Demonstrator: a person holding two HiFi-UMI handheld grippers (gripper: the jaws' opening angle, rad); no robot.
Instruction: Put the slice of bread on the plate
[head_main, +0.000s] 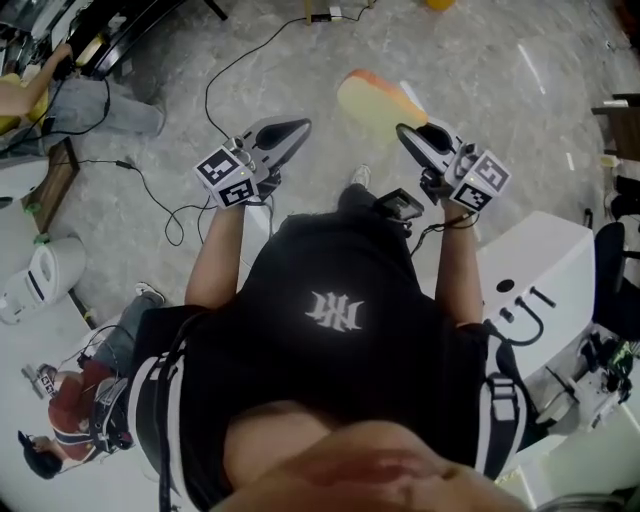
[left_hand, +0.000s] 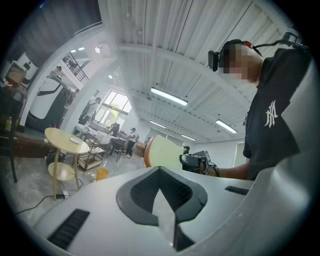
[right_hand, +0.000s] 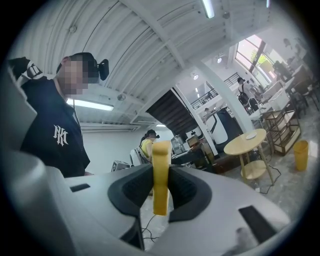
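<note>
On my right gripper (right_hand: 160, 170) feed the jaws are clamped on the slice of bread (right_hand: 160, 200). I see it edge-on, a thin yellow strip standing upright between the dark pads, and its faces are turned away from this camera.

From the head view the same slice (head_main: 375, 100) sticks out ahead of the right gripper (head_main: 405, 130), held in the air over the grey marbled floor (head_main: 300, 50). One end is swallowed by the jaws, so I can't make out how deep the grip goes.

My left gripper (left_hand: 159, 170) has its jaws drawn together with nothing between them. In the head view its tips (head_main: 300, 126) meet in a point, well apart from the bread. Past the left jaws I catch the slice face-on (left_hand: 162, 152), pale with a brown crust edge. The dark nose of the other gripper (left_hand: 192, 161) is just beside it, partly cut off by my own housing.

A round wooden table (left_hand: 57, 136) stands far off in both gripper views (right_hand: 240, 145). A small white dish (left_hand: 76, 140) sits on top of it — too small for me to say what it is. The black shirt (head_main: 340, 320) fills the middle of the head view and hides the ground beneath it.
</note>
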